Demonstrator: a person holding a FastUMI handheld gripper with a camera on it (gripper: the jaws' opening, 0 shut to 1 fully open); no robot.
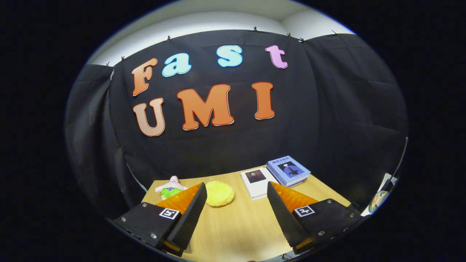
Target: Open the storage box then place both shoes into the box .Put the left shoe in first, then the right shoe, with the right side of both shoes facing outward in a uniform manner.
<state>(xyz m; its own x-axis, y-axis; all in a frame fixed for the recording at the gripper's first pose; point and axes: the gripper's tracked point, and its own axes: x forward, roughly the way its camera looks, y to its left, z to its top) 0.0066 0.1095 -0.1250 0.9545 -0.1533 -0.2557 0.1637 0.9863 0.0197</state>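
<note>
A wooden table (236, 225) was seen before a black cloth wall (346, 109), with a strip of pale wall above the cloth. At the table's far left corner, a pink and green plush toy (169, 188) was partly hidden behind the left finger (189, 214). Just to its right, a yellow cushion (219, 193) lay flat, touching the tip of that finger in the view and lying just beyond it. Between the two fingers only bare tabletop was seen; the gripper (236, 194) was held with its fingers wide apart, and nothing was clasped by them. Further right, beyond the right finger (282, 214), a white book (257, 182) was laid flat, and a blue book (288, 169) rested on a small stack just beside it, overlapping its far right corner. Past the table's right edge, a small pale object (380, 196) was seen, too distorted to be told. Where the storage box and the shoes lay could not be told.
</note>
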